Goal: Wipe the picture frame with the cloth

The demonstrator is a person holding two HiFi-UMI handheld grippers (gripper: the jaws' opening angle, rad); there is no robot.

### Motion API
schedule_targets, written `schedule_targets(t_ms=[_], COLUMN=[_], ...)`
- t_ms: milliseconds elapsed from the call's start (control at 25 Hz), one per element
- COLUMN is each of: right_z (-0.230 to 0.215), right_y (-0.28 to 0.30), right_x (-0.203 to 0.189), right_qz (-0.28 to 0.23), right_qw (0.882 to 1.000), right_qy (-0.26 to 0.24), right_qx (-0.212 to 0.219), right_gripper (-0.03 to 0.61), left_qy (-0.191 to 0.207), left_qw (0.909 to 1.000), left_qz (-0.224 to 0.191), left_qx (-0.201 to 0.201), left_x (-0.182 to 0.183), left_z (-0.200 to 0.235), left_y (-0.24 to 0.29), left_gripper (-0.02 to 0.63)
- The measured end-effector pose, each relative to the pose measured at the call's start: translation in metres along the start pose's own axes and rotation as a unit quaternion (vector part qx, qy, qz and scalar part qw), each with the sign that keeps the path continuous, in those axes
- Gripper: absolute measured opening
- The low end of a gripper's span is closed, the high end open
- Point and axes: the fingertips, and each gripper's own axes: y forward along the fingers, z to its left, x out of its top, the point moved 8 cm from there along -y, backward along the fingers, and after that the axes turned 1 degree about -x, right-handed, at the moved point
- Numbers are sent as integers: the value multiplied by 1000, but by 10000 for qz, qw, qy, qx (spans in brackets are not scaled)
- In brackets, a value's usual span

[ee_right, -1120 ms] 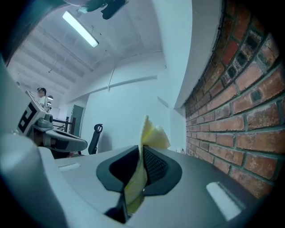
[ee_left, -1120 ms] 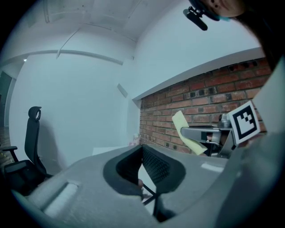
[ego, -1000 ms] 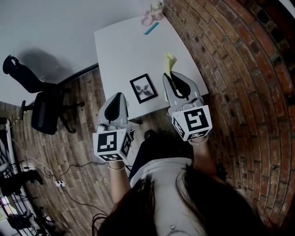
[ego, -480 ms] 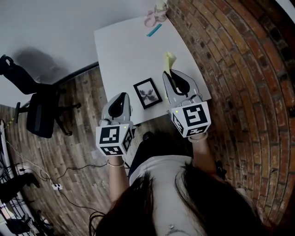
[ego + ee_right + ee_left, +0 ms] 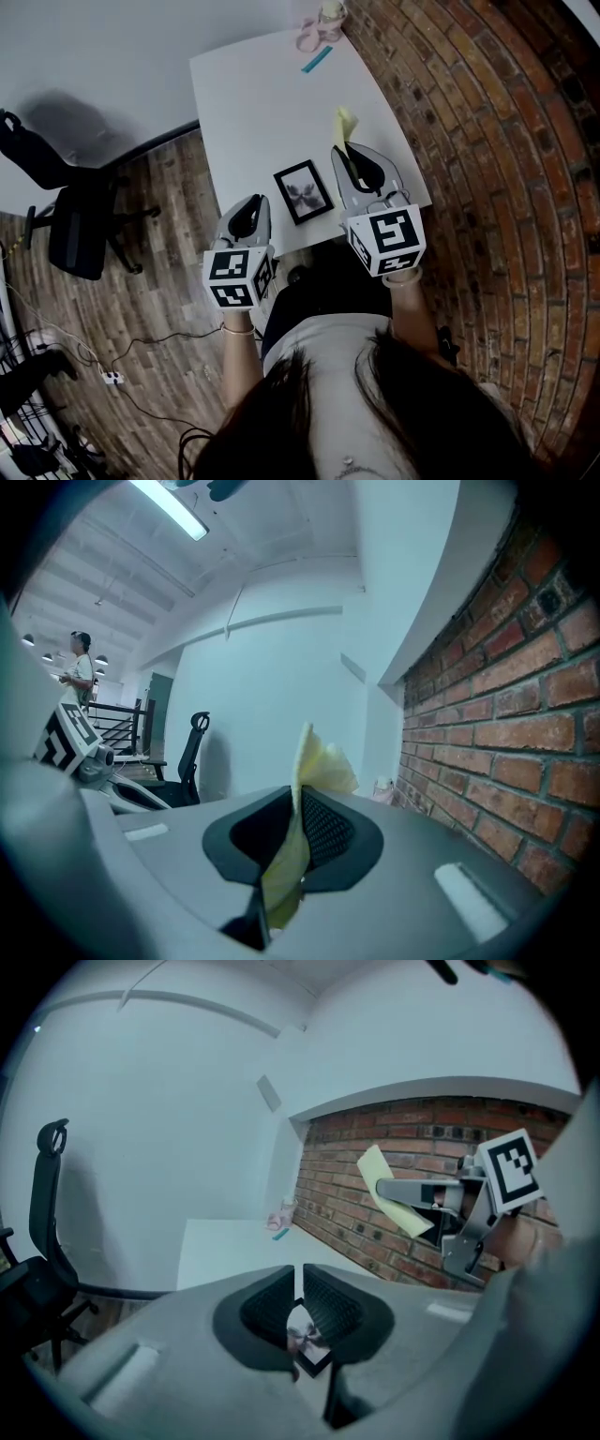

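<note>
A small black picture frame [image 5: 303, 192] lies flat near the front edge of the white table [image 5: 253, 103]. It also shows through the left jaws in the left gripper view, picture frame [image 5: 306, 1347]. My left gripper [image 5: 253, 201] hovers at the table's front-left edge, just left of the frame. Its jaws have just been opening to a narrow slit, with nothing between them [image 5: 299, 1283]. My right gripper [image 5: 345, 156] is just right of the frame and is shut on a yellow cloth [image 5: 344, 127], which sticks up past the jaws [image 5: 314, 766].
A brick wall [image 5: 487, 141] runs along the table's right side. A pink object [image 5: 312, 37] and a teal strip [image 5: 316, 59] lie at the table's far end. A black office chair [image 5: 80, 225] stands on the wooden floor to the left, with a cable [image 5: 111, 378] below it.
My left gripper has sunk and drawn back towards the table's front-left edge. The right gripper has shifted slightly, still gripping the cloth. The frame lies where it was.
</note>
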Motion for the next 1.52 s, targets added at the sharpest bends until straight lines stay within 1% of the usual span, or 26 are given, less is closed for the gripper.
schedule_targets(t_ms=[160, 640, 800, 1080, 1320, 1520], right_z=[-4, -20, -23, -25, -21, -16], right_y=[16, 74, 93, 120, 135, 142], right_x=[-7, -31, -39, -58, -72, -82], right_qz=[108, 586, 790, 1060, 1271, 1415], right_qw=[9998, 9934, 9888, 9794, 9720, 9662], right_qy=[-40, -236, -391, -507, -552, -642], right_qx=[164, 962, 1206, 1643, 1895, 2056], right_gripper=[37, 37, 37, 37, 37, 37], left_qy=[-133, -626, -802, -1118, -1251, -1344], left_qw=[9997, 9940, 9906, 9830, 9785, 9734], left_qz=[183, 815, 986, 1286, 1469, 1703], left_qx=[70, 377, 504, 690, 727, 735], left_x=[-10, -39, -47, -66, -76, -90], left_z=[5, 10, 12, 9, 6, 4], left_y=[12, 52, 63, 79, 88, 96], left_gripper=[40, 63, 69, 86, 92, 100])
